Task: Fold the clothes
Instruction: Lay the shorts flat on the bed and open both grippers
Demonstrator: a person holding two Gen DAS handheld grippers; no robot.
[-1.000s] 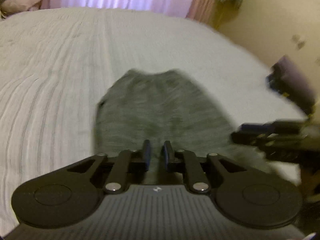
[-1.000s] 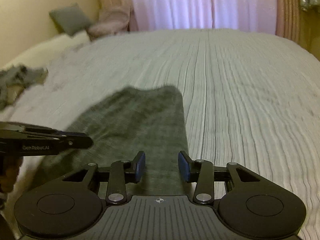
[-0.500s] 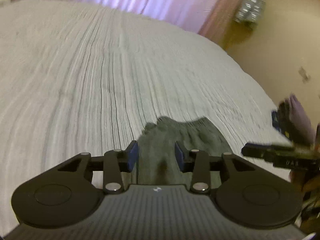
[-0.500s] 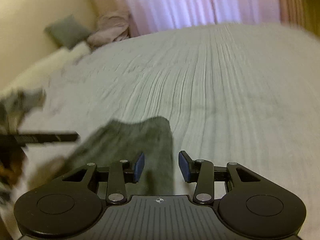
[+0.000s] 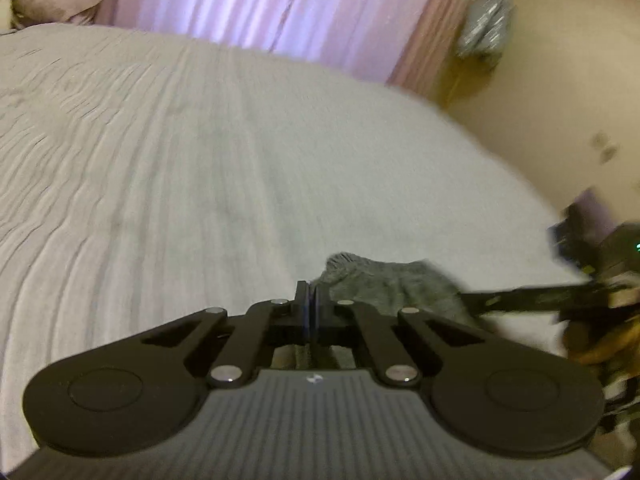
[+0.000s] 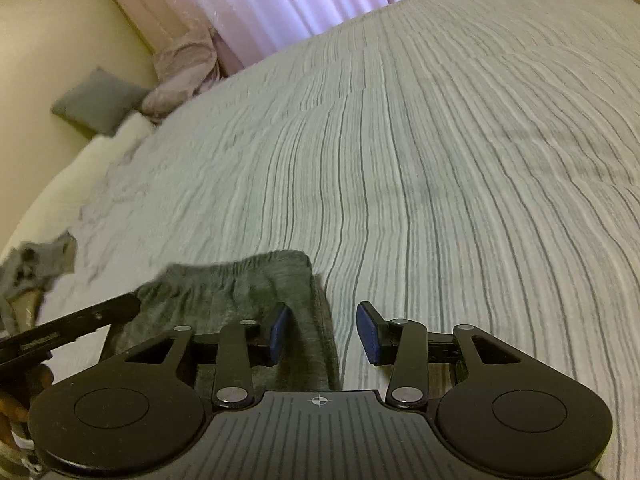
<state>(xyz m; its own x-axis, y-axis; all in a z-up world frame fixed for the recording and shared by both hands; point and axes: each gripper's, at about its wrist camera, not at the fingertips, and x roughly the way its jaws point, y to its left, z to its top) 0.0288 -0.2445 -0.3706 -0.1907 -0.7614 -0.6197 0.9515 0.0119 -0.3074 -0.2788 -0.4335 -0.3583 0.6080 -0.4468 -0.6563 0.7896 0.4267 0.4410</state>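
A heathered dark grey garment point(image 6: 240, 292) lies at the lower centre of the right wrist view, on a pale bedspread point(image 6: 460, 168) ribbed with thin dark lines. Pinkish-lilac curtains point(image 5: 256, 4) fill the top of both views. A plain grey pillow point(image 6: 100, 102) leans on the cream wall point(image 6: 48, 40) at upper left. The right gripper point(image 6: 325, 334) is black with blue pads point(image 6: 279, 334).

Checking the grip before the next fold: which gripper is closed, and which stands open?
The left gripper is closed beside the grey garment; the right gripper stands open.
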